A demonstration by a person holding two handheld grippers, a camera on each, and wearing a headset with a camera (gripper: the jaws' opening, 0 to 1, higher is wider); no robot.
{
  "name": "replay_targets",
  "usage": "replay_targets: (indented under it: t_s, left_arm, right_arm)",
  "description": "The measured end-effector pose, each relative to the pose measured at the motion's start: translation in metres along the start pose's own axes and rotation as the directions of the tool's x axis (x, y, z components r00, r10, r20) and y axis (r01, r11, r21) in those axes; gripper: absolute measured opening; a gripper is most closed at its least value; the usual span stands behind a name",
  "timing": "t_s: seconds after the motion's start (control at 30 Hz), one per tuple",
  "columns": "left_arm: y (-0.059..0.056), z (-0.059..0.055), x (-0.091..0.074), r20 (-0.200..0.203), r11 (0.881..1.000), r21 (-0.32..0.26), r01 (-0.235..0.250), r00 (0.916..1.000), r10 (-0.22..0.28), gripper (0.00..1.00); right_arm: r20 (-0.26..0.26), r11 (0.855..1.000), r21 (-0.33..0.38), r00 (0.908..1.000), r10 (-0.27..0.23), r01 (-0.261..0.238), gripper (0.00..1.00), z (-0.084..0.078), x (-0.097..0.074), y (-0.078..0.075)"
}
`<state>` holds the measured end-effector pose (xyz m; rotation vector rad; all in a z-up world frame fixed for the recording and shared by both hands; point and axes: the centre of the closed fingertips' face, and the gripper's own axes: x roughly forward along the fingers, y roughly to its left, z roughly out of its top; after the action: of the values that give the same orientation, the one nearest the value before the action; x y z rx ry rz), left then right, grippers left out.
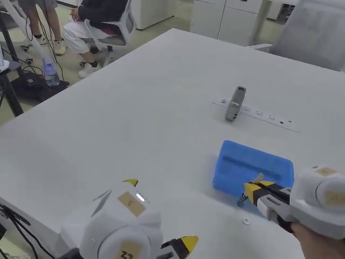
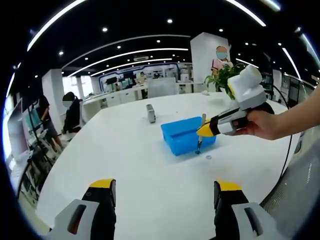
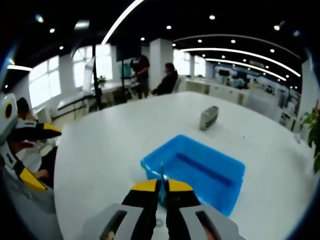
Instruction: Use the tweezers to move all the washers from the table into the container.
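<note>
White table [image 1: 135,118], tweezers poised beside the blue container [image 1: 232,175].

Our right gripper [image 1: 253,189] is pressed together on the tweezers [image 1: 242,198], whose tips point down just ahead of its jaws, close to the container's near wall; we cannot tell whether they carry anything. One washer [image 1: 246,220] lies on the table just below and behind those jaws. Our left gripper [image 1: 159,212] hangs spread and empty, well off to the side. We judge the risk lies in the pinch: a thin, flat washer could skid across the smooth top or flick from the tips under an uneven squeeze, and the tips may snag the container's wall on the lift.
</note>
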<state>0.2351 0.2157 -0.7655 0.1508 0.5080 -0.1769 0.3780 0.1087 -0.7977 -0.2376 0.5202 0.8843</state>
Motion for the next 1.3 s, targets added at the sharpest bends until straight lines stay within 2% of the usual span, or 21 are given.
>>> replay_targets:
  t_s: [0.2,0.4,0.6,0.7,0.9,1.0,1.13,1.3]
  left_arm:
    - [0.000,0.000,0.000,-0.002,1.000,0.002,0.000,1.0000,0.000,0.81]
    - [0.000,0.001,-0.001,0.001,1.000,0.003,0.000,1.0000,0.000,0.81]
    - [0.001,0.001,-0.001,0.008,1.000,0.001,-0.004,1.0000,0.004,0.81]
    - [0.001,0.002,-0.002,0.012,1.000,0.000,-0.006,0.9999,0.006,0.81]
    - [0.001,0.003,-0.002,0.017,1.000,0.000,-0.006,0.9998,0.006,0.81]
    - [0.001,0.003,-0.002,0.019,1.000,0.000,-0.005,0.9998,0.005,0.81]
    - [0.001,0.003,-0.001,0.016,1.000,0.001,-0.004,0.9999,0.004,0.81]
    - [0.001,0.002,-0.001,0.014,1.000,-0.001,-0.006,0.9999,0.006,0.81]
  right_arm:
    - [0.008,1.000,-0.003,0.9999,-0.008,0.008,0.01,-0.001,-0.002,0.002]
    - [0.018,0.998,-0.053,0.9996,-0.021,0.022,0.01,-0.003,-0.004,0.003]
    - [0.014,0.999,-0.032,0.9993,-0.035,0.036,0.00,-0.004,-0.004,0.001]
    - [0.012,0.997,-0.067,0.9988,-0.047,0.047,0.00,-0.005,-0.005,0.000]
    - [-0.016,0.996,-0.069,0.9986,-0.050,0.049,0.01,-0.004,-0.005,0.002]
    - [-0.038,0.997,-0.076,0.9987,-0.034,0.031,0.01,-0.003,-0.003,0.005]
    - [-0.028,0.996,-0.080,0.9992,-0.029,0.026,0.01,0.003,-0.005,0.006]
    - [0.006,0.999,-0.043,1.0000,0.006,-0.006,0.01,0.025,-0.013,0.011]
